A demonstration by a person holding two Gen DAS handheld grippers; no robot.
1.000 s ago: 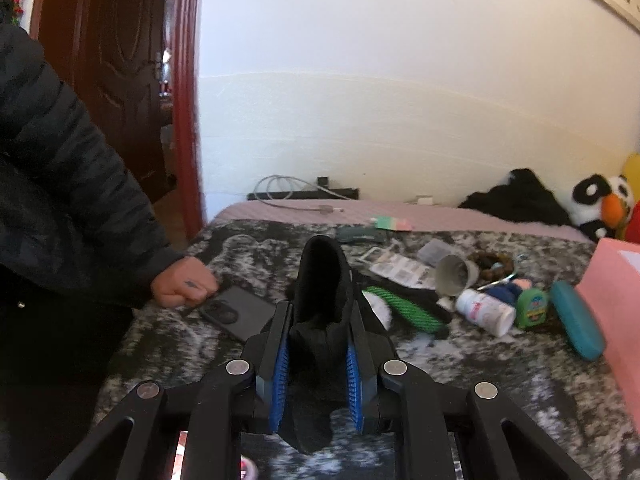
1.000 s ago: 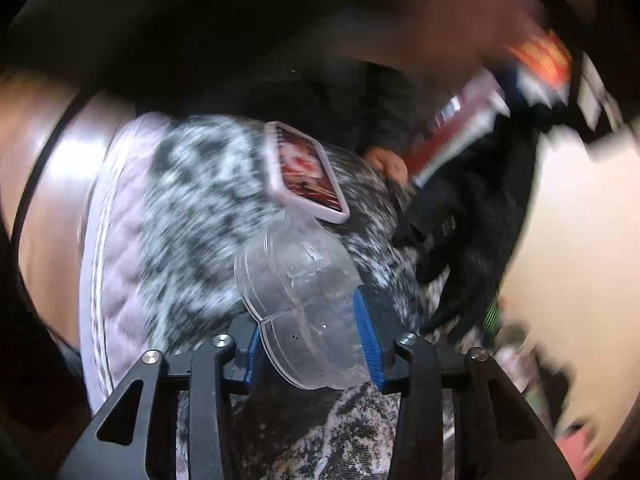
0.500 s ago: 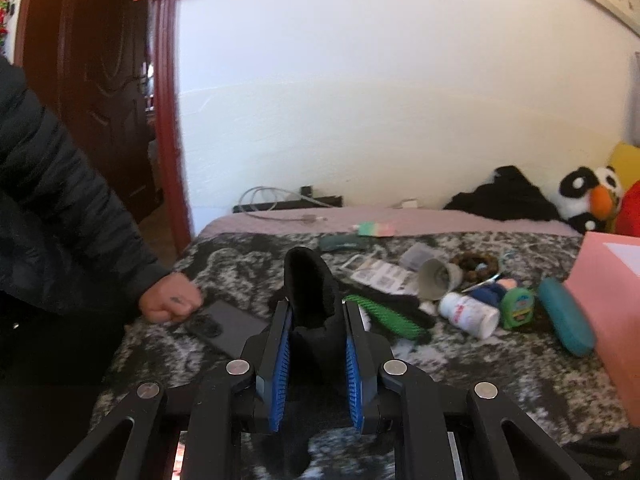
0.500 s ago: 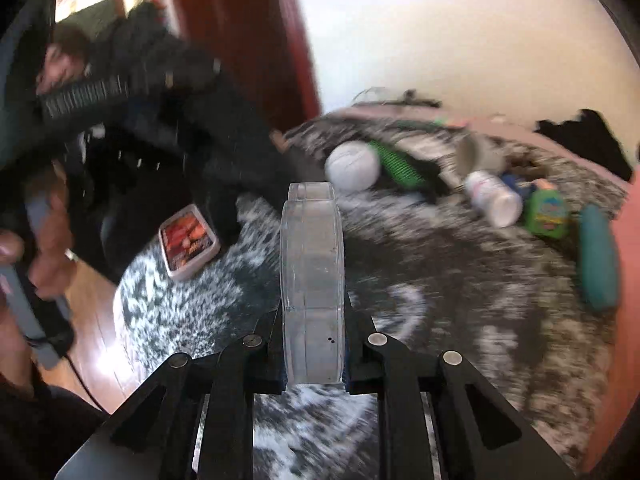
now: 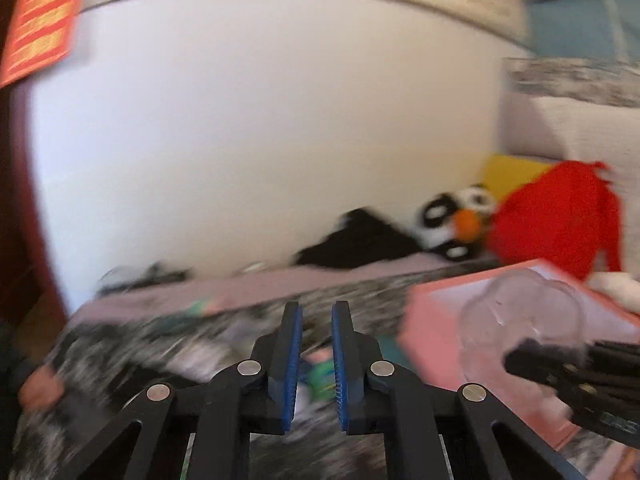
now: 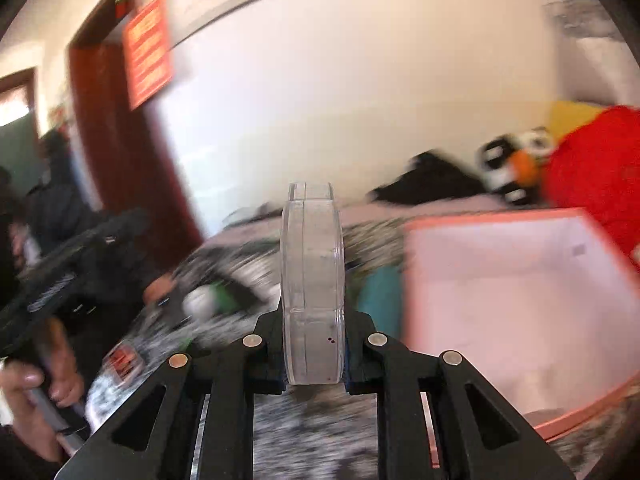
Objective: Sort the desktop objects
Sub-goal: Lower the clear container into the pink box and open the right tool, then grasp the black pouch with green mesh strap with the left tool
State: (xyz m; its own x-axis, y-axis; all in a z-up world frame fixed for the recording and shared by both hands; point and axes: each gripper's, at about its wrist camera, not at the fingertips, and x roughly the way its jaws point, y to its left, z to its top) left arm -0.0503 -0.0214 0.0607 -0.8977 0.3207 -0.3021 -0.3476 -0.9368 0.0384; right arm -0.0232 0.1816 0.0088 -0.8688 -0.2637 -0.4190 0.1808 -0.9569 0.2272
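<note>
In the left wrist view my left gripper [image 5: 316, 312] hangs above the marbled cover. Its blue pads stand a narrow gap apart and are closing, with nothing between them. My right gripper [image 6: 313, 320] is shut on a clear round plastic case [image 6: 312, 248], which stands edge-on and upright between the jaws. From the left wrist view that case [image 5: 520, 320] and the right gripper [image 5: 532, 356] hang over the near corner of an open pink box [image 5: 432, 320]. The pink box [image 6: 520, 280] lies just right of the case, and its pale inside shows nothing in it.
A penguin plush [image 5: 452, 224], a red plush [image 5: 560, 228] and a black cloth [image 5: 360, 244] lie along the far wall. A teal case [image 6: 380, 292], blurred clutter and a red-printed tin [image 6: 122, 360] sit on the cover. A person's hand [image 6: 28, 392] is at the left.
The black sock has left the left jaws, which now show a bare gap. Both views swung right toward the pink box. The right gripper rolled upright and rose with the clear case.
</note>
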